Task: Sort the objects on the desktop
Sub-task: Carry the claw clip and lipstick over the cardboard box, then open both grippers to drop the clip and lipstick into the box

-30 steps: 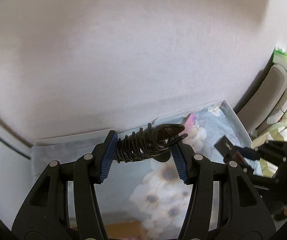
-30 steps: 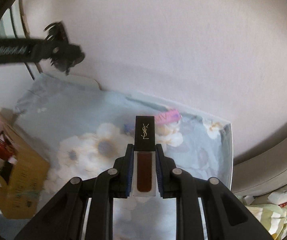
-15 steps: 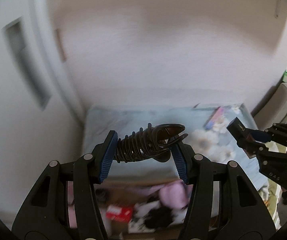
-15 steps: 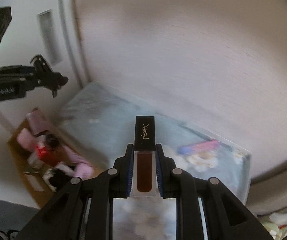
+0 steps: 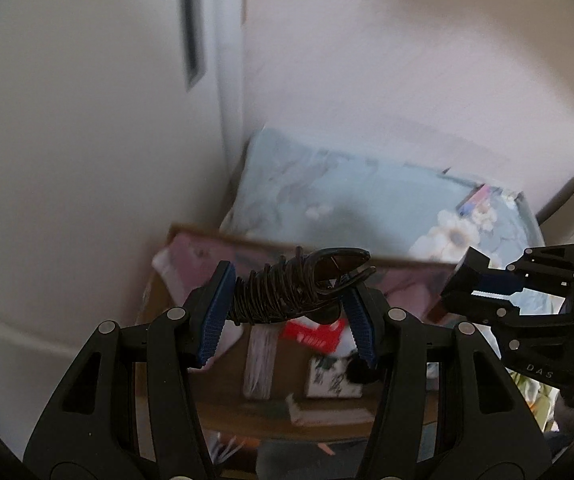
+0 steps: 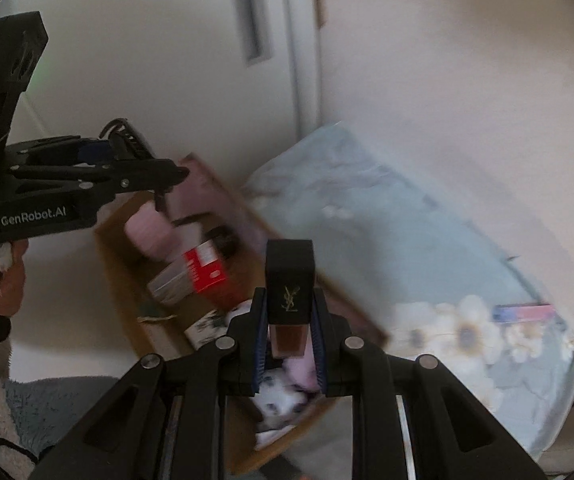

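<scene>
Right tool (image 6: 289, 320) clamped on YSL-marked bottle (image 6: 289, 294); left tool (image 5: 287, 304) (GenRobot.AI) around hair claw (image 5: 299, 286).

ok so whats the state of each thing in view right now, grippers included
left gripper: shut on the black plastic claw hair clip, held crosswise above the box
right gripper: shut on the dark brown lip gloss tube with black cap, cap pointing forward
brown cardboard box: open, already holding items
floral light-blue cloth: spread flat
pink flat packet: lying on the cloth
</scene>
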